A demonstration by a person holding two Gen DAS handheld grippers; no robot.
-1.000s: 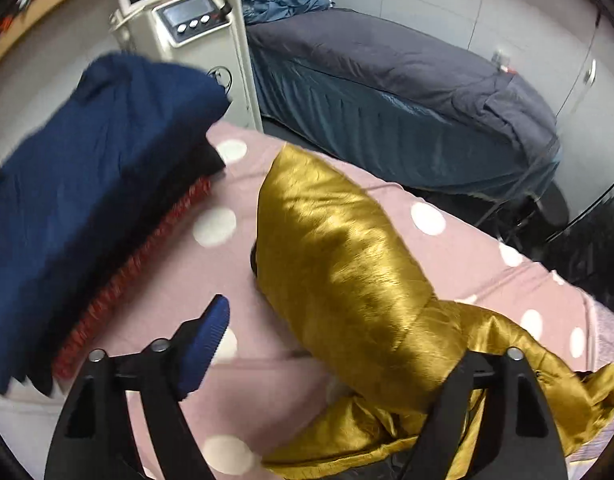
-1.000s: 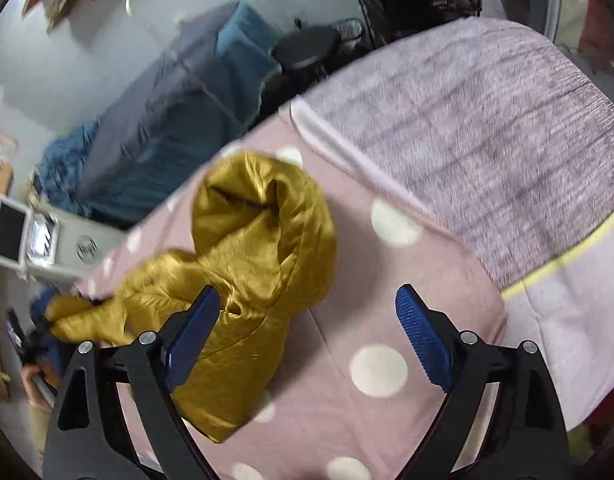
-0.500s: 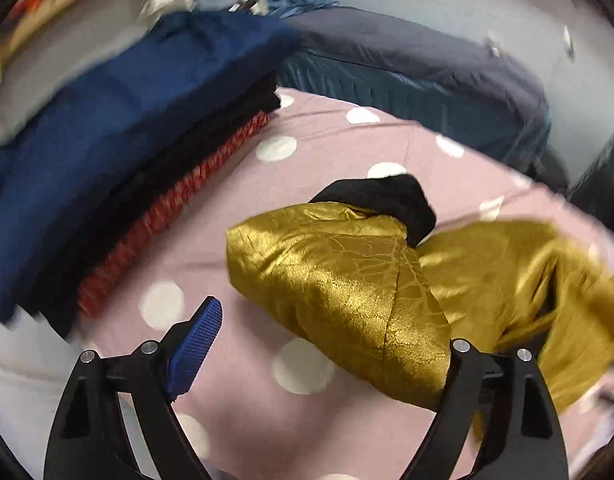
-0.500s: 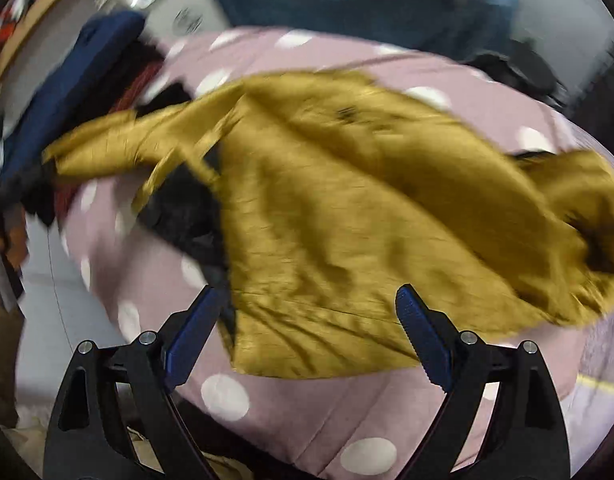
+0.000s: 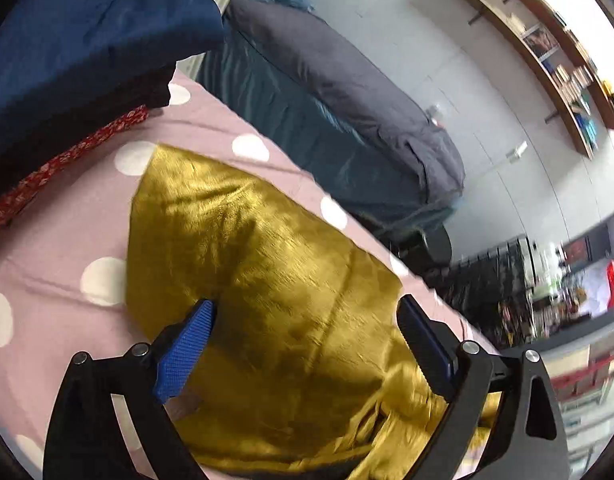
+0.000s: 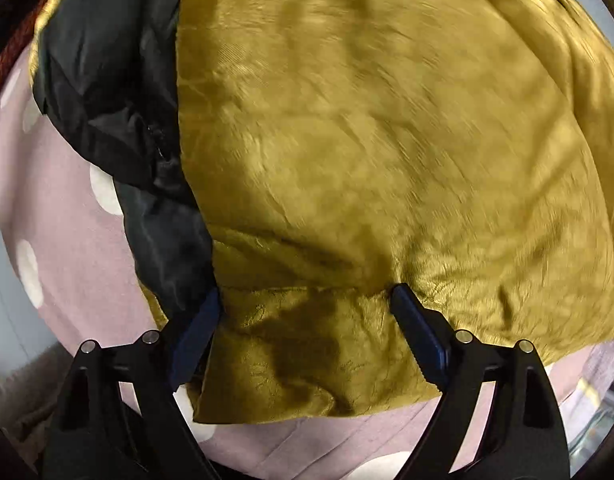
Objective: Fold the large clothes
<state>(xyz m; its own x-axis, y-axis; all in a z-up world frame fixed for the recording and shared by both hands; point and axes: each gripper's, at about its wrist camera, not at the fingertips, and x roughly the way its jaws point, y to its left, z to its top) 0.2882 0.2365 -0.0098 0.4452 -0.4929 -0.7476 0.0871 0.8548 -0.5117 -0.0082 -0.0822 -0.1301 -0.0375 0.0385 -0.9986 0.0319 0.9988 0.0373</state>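
Note:
A shiny gold garment (image 5: 267, 280) with black lining lies on the pink polka-dot bed cover (image 5: 67, 208). It fills the right wrist view (image 6: 387, 140), with the black lining (image 6: 107, 60) exposed at its left. My left gripper (image 5: 303, 344) is open just above the gold cloth, one blue pad on each side. My right gripper (image 6: 307, 332) is open with its blue pads straddling a fold at the garment's near edge, close to or touching the cloth.
A stack of folded clothes (image 5: 67, 40), navy on top and red patterned at the bottom, sits at the cover's far left. A dark grey bed (image 5: 347, 100) stands beyond. Wall shelves (image 5: 547, 40) hang at upper right.
The garment has been spread out flatter on the cover. Both grippers have moved in close over it; the right one has dropped to the garment's near edge.

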